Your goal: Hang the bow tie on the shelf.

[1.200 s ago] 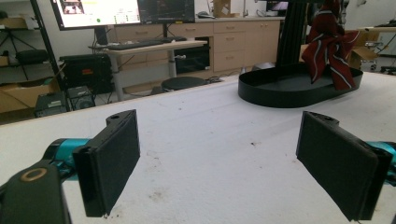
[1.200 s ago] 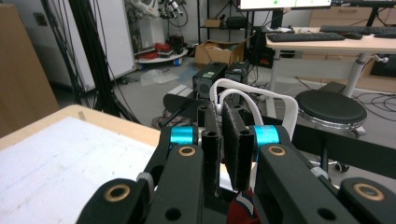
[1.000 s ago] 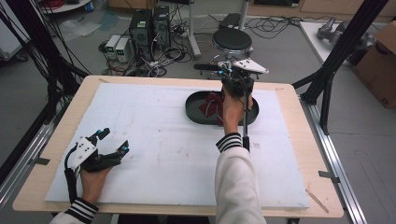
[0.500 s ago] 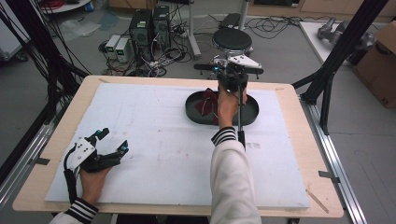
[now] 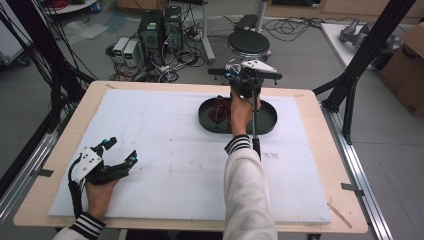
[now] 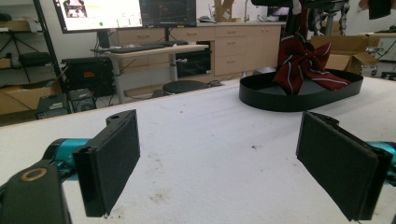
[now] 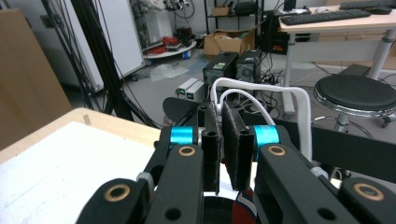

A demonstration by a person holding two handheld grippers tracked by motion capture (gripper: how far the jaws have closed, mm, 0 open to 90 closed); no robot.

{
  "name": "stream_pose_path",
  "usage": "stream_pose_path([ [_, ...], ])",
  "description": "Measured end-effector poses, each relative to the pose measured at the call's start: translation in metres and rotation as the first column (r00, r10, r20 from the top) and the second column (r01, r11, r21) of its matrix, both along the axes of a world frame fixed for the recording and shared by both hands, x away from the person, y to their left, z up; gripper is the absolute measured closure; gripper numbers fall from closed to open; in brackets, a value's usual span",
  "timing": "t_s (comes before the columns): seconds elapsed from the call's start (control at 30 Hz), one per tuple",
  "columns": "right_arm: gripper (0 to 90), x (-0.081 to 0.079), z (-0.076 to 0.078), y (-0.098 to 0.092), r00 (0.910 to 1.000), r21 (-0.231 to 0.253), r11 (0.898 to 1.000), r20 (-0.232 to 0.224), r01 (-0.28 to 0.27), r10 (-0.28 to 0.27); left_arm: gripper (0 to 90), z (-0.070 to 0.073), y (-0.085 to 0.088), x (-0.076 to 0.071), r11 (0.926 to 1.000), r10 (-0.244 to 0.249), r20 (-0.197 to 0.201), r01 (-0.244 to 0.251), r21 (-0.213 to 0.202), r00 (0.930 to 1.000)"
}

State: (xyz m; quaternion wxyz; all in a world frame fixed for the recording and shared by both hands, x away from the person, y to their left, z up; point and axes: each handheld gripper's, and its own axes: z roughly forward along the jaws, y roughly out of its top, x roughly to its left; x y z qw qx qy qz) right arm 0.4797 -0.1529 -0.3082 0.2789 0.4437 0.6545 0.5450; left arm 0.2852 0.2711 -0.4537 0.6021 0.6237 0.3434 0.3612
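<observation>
A dark red striped cloth (image 6: pixel 299 65) hangs up out of a black oval tray (image 6: pixel 261 95) at the far side of the table, with its lower end still in the tray. My right gripper (image 5: pixel 242 80) is above the tray (image 5: pixel 267 125), shut on the cloth's (image 5: pixel 218 112) top. In the right gripper view the pads (image 7: pixel 212 140) stand almost together, and a bit of the red cloth (image 7: pixel 243 210) shows beneath them. My left gripper (image 5: pixel 121 149) rests on the white mat near the front left. It is open, with nothing between its pads (image 6: pixel 112 158).
A white mat (image 5: pixel 165 150) covers the wooden table. Beyond the far edge stand a black stool (image 5: pixel 248 41) and computer cases (image 5: pixel 160 27) with cables. Black frame posts (image 5: pixel 360 65) rise at both sides. A cardboard box (image 5: pixel 407 65) sits far right.
My right gripper has shifted a little left and toward the far edge above the tray, with the cloth in it. The left gripper has not moved.
</observation>
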Motion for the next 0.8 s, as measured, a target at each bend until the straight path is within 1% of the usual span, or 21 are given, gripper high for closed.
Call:
stream_pose_path([
  [0.1, 85.8, 0.001, -0.001, 0.003, 1.0000, -0.014, 1.000, -0.006, -0.007, 0.007, 13.9, 0.000, 0.000, 0.000, 1.0000, 0.000, 0.000, 0.000, -0.003, 1.0000],
  [0.2, 85.8, 0.002, -0.003, 0.005, 0.9998, -0.014, 1.000, -0.021, -0.007, 0.007, 13.9, 0.000, 0.000, 0.000, 1.0000, 0.000, 0.001, 0.000, -0.001, 1.0000],
  [0.3, 85.8, 0.002, -0.004, 0.007, 0.9991, -0.024, 1.000, -0.037, -0.020, 0.019, 13.9, 0.000, 0.000, 0.000, 1.0000, -0.001, 0.001, 0.001, 0.000, 1.0000],
  [0.4, 85.7, 0.002, -0.005, 0.008, 0.9990, -0.038, 0.999, -0.039, -0.022, 0.021, 13.9, 0.000, 0.000, 0.000, 1.0000, -0.001, 0.001, 0.001, -0.002, 1.0000],
  [0.57, 85.1, 0.003, -0.006, 0.011, 0.9980, -0.094, 0.995, -0.058, -0.029, 0.024, 13.9, 0.000, 0.000, 0.000, 1.0000, -0.002, 0.000, 0.002, -0.002, 1.0000],
  [0.67, 84.7, 0.002, -0.006, 0.012, 0.9981, -0.117, 0.993, -0.056, -0.034, 0.028, 13.9, 0.000, 0.000, 0.000, 1.0000, -0.001, 0.001, 0.001, -0.002, 1.0000],
  [0.8, 83.4, 0.000, -0.004, 0.012, 0.9980, -0.136, 0.990, -0.056, -0.037, 0.029, 13.9, 0.000, 0.000, 0.000, 1.0000, -0.001, 0.002, 0.001, -0.003, 1.0000],
])
